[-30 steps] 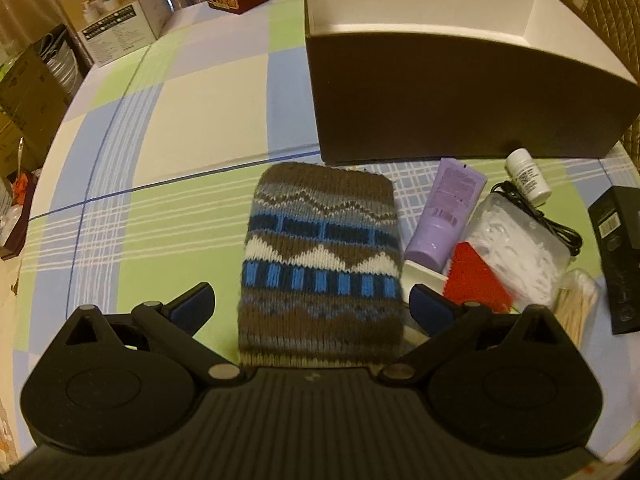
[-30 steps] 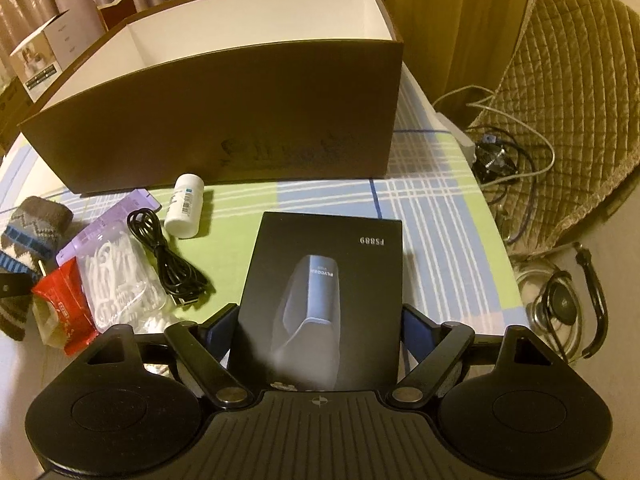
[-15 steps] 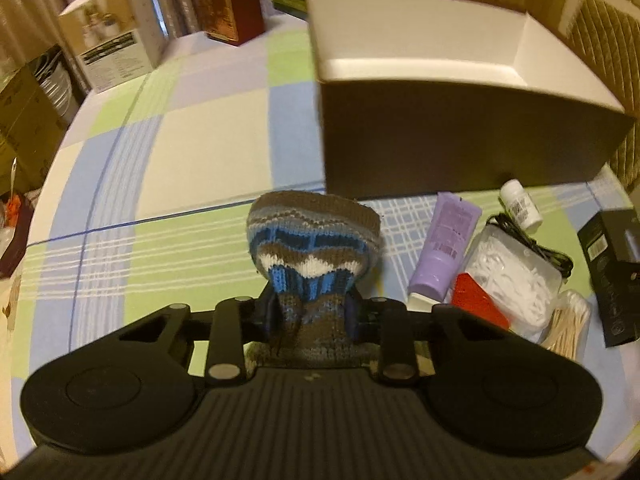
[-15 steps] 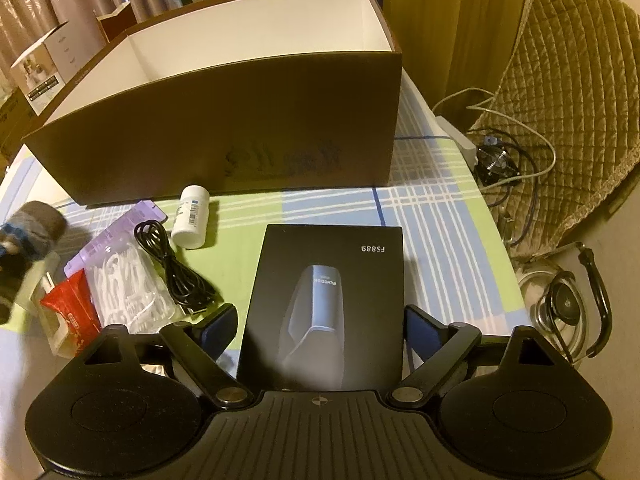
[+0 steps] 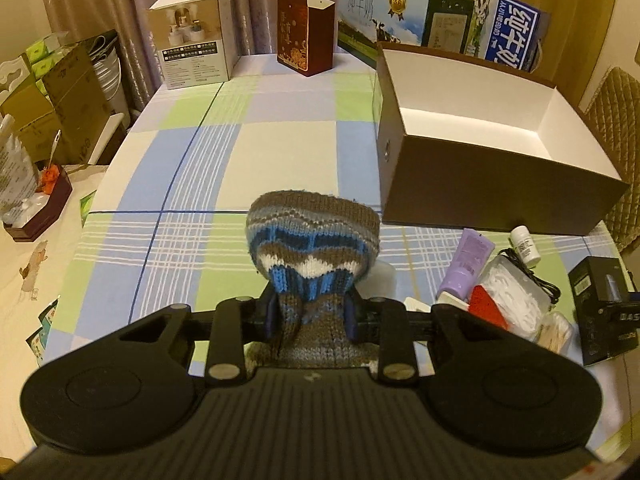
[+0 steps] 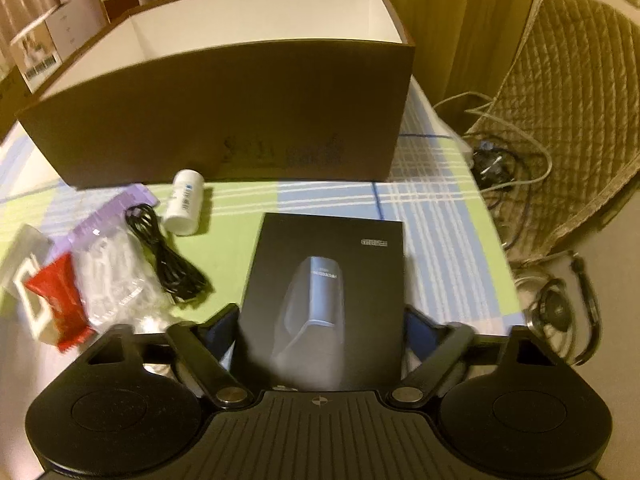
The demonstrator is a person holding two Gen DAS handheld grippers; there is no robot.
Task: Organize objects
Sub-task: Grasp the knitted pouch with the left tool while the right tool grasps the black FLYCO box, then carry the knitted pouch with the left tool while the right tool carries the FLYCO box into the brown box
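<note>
My left gripper (image 5: pixel 311 314) is shut on a brown, blue and white knitted pouch (image 5: pixel 314 236) and holds it raised above the checked tablecloth. The open brown box with a white inside (image 5: pixel 472 184) stands to the right and beyond it. My right gripper (image 6: pixel 320 328) has its fingers against both sides of a black product box (image 6: pixel 326 292) that lies on the table, in front of the brown box (image 6: pixel 224 120). The black box also shows in the left wrist view (image 5: pixel 600 300).
Left of the black box lie a white pill bottle (image 6: pixel 185 202), a black cable (image 6: pixel 168 256), a bag of white floss picks (image 6: pixel 116 280), a purple tube (image 5: pixel 466 262) and a red packet (image 6: pixel 58 300). Cartons (image 5: pixel 196 38) stand at the table's far edge. A quilted chair (image 6: pixel 568 112) is right.
My left gripper closed on the knitted pouch and lifted it off the table. My right gripper's fingers closed in onto the sides of the black box.
</note>
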